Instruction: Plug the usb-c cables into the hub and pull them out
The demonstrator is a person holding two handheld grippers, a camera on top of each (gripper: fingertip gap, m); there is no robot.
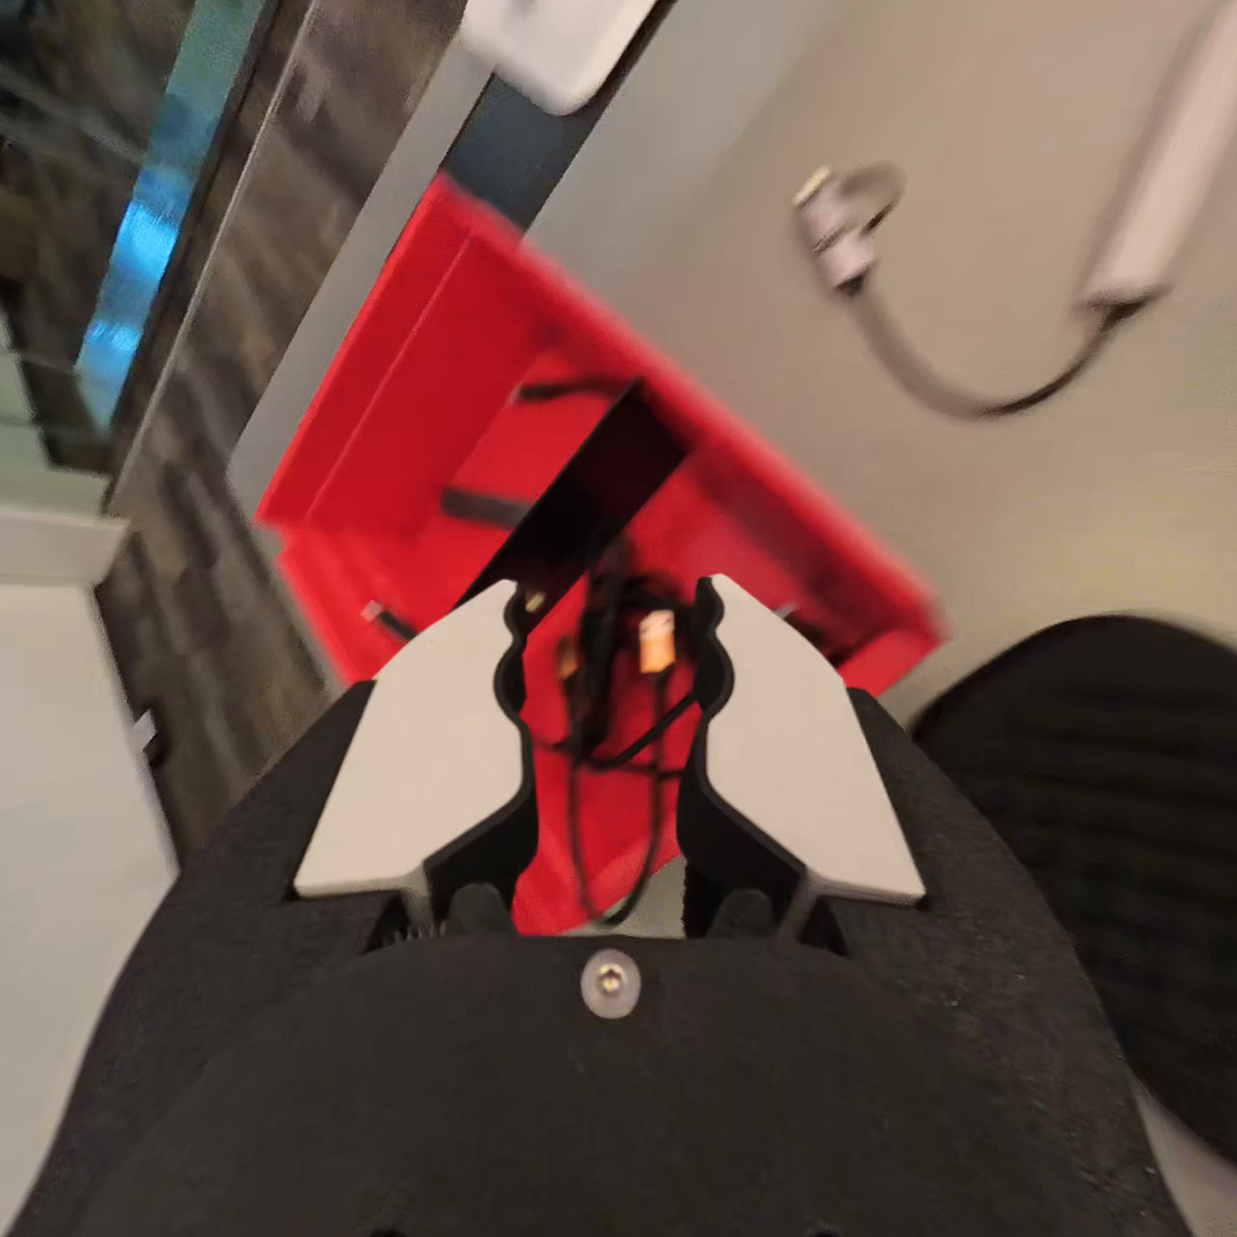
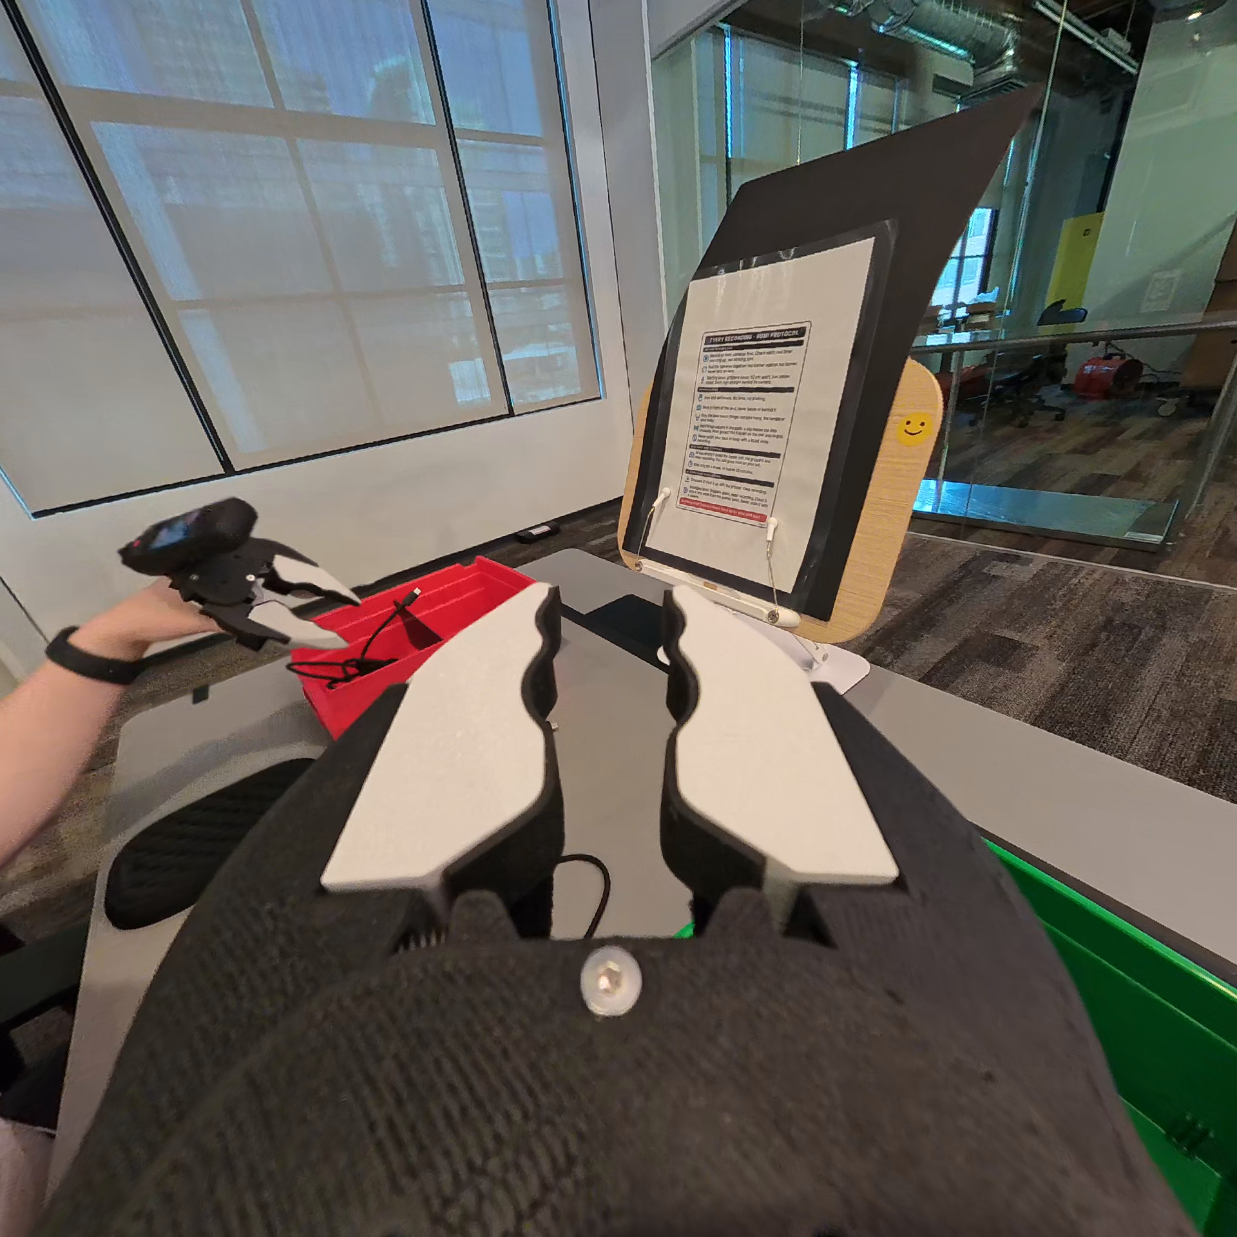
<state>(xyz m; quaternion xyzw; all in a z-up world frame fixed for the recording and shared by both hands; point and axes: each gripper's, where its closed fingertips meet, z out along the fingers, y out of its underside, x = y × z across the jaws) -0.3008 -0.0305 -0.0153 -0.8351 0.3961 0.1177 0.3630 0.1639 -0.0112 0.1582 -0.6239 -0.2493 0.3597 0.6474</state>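
The left claw (image 1: pixel 612 602) hangs over the red tray (image 1: pixel 401 428), with its 2 fingers spread apart and nothing between them. Under the gap lie the black usb-c cables (image 1: pixel 602 723), tangled in the tray, and 2 orange tags or plugs are on them; this view is blurred, so I cannot tell more. A black sheet (image 1: pixel 589 482) stands tilted in the middle of the tray. On the grey surface (image 1: pixel 736 268), well apart from the tray, lies the white hub (image 1: pixel 1165 167) with its short grey cord (image 1: pixel 950 395), which curves to a plug that lies loose on the surface. No cable is in the hub.

In the right wrist view the right claw (image 2: pixel 609 612) is also open and holds nothing. It is above the surface (image 2: pixel 1004 790), not over the tray. Farther off on the left, a person's hand (image 2: pixel 134 622) with a black wristband holds the left claw (image 2: pixel 351 619) with its tips just above the near corner of the red tray (image 2: pixel 335 703). One black cable (image 2: pixel 381 629) rises out of the tray with its plug end free. Behind the surface, a wooden stand (image 2: pixel 897 509) carries a printed page in a black frame. A green bin (image 2: pixel 1138 1004) is at the right edge. A black chair armrest (image 2: pixel 181 850) is low on the left side.
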